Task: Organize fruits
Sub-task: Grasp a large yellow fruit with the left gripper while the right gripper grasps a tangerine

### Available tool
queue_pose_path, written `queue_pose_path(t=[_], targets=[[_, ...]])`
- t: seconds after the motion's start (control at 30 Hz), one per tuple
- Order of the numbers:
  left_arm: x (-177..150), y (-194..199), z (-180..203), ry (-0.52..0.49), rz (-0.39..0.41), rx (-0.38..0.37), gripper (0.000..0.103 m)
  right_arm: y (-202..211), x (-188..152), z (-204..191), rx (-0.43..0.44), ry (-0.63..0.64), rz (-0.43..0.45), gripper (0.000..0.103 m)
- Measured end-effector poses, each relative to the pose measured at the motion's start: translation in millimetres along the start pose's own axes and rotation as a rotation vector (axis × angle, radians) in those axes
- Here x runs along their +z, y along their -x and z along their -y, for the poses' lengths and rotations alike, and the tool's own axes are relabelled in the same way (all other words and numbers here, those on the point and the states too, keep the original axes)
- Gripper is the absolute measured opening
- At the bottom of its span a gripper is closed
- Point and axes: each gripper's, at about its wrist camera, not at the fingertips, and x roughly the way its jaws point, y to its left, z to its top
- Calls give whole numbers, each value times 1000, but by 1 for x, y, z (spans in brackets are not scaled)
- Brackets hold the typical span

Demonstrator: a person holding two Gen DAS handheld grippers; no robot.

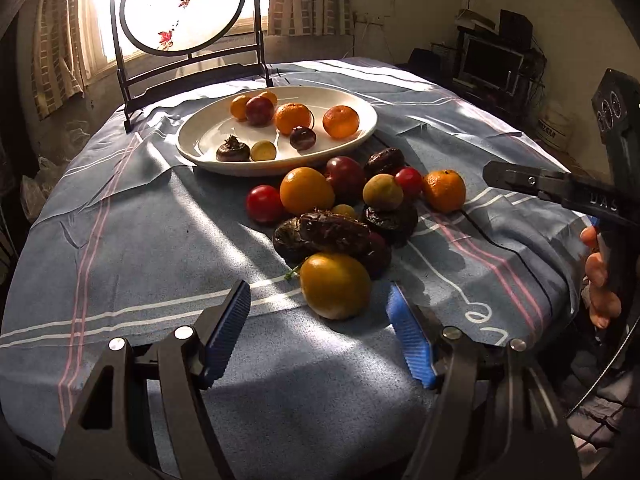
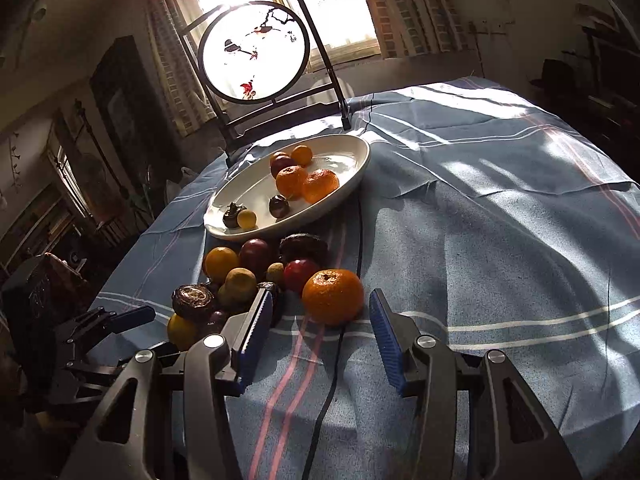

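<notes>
A white plate [image 1: 208,136] [image 2: 256,188] at the back of the table holds tangerines [image 1: 341,121], dark plums and small yellow fruits. In front of it lies a pile of loose fruit [image 1: 306,190]: red, yellow, orange and wrinkled dark ones. My left gripper [image 1: 320,294] is open, its blue pads on either side of a large yellow fruit [image 1: 335,285] at the pile's near end, with gaps showing. My right gripper [image 2: 320,300] is open around a tangerine [image 2: 333,296] [image 1: 445,190] at the pile's right end, not touching it.
A blue striped tablecloth [image 1: 120,240] covers the round table. A round painted screen on a dark stand [image 1: 182,4] [image 2: 254,50] stands behind the plate before a bright window. A dark cable [image 2: 332,384] runs over the cloth. A hand [image 1: 600,276] holds the right gripper's handle.
</notes>
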Motion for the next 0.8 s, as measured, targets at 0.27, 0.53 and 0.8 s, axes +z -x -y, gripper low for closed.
queue_pose_path(t=[0.27,0.53,0.8], targets=[[0,-11,2,37,20,-17,39,-9,-9,3,-44,48,-37,51],[-5,45,-2,49,129,-51,39,-34,8,-6,-46,78,-76,51],[-7,46,-22,113,114,-43,39,-55,13,-19,-156,160,-112,43]])
